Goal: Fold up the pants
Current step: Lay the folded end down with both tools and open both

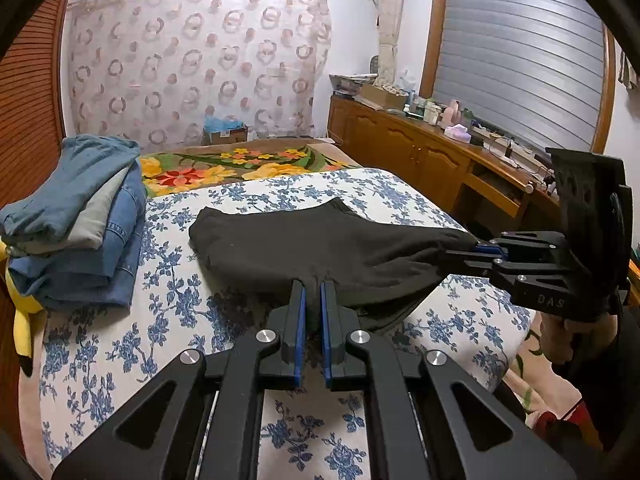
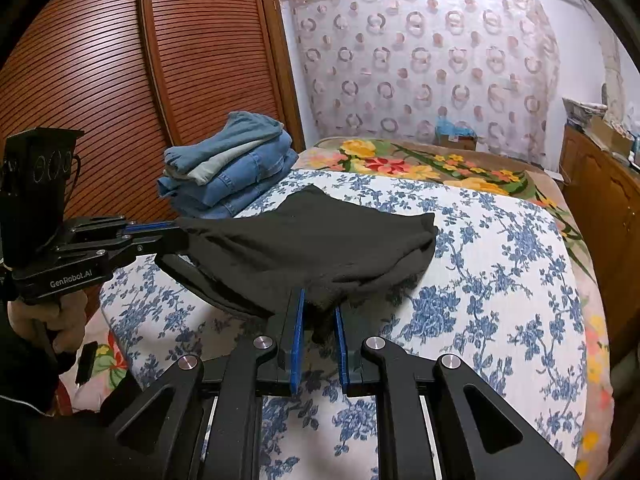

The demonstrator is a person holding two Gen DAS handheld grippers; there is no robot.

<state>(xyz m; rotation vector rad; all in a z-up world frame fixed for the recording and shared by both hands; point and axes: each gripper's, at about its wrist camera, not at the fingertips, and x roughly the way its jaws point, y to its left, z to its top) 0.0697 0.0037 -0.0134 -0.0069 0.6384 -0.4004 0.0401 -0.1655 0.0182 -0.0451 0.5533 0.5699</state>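
Observation:
The black pants [image 1: 320,244] lie partly folded on the blue-flowered bed cover [image 1: 168,280], their near edge lifted off the bed. My left gripper [image 1: 313,286] is shut on the near edge of the pants; black cloth fills the gap between its blue pads. My right gripper [image 2: 320,304] is shut on the same edge further right, with cloth bunched between its fingers. Each gripper shows in the other's view: the right one [image 1: 476,250] at the right, the left one [image 2: 176,228] at the left, both pinching the cloth. The pants [image 2: 312,240] sag between them.
A stack of folded jeans and blue clothes [image 1: 80,220] sits on the bed's left side, next to a wooden slatted wardrobe [image 2: 100,60]. A bright flowered blanket [image 1: 240,166] lies beyond. A wooden cabinet with clutter [image 1: 420,144] runs along the right. A yellow plush toy [image 1: 24,320] lies at the left edge.

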